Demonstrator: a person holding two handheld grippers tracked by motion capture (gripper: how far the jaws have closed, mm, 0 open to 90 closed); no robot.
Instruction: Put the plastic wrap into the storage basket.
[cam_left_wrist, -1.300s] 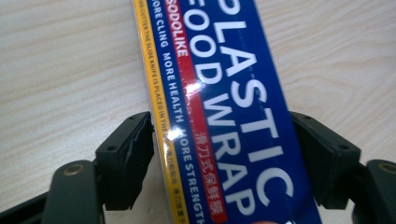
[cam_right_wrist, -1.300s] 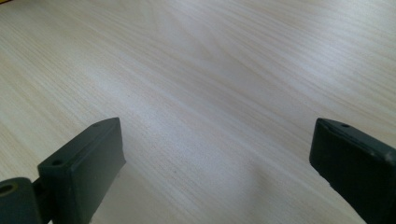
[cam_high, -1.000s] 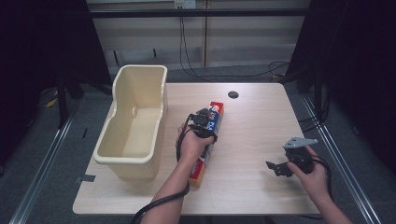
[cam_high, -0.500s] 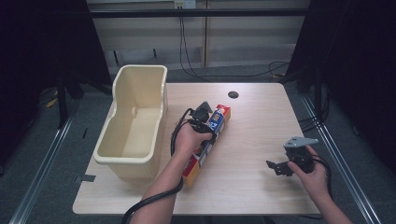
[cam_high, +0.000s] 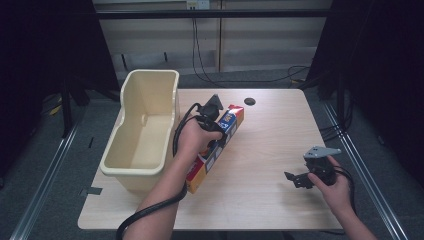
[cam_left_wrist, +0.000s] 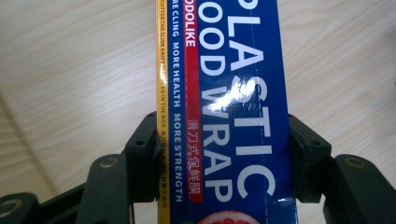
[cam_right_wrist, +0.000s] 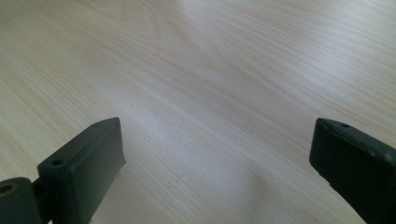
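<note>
- Right gripper (cam_high: 299, 178): near the table's near-right edge, jaws spread wide with nothing between them, bare wood under them in the right gripper view.
- Table (cam_high: 280, 135): right half is open wood from the near edge to the far edge; a small dark disc (cam_high: 249, 101) sits close to the far edge.
- Left gripper (cam_high: 216, 131): clenched across the width of the plastic wrap box (cam_high: 219, 150), a jaw pressed on each long side in the left gripper view.
- Plastic wrap box: long, lying diagonally at table centre, near end toward the near edge, far end toward the disc.
- Cream bin (cam_high: 141, 132): just left of the box, overhanging the table's left edge, its inside open.
</note>
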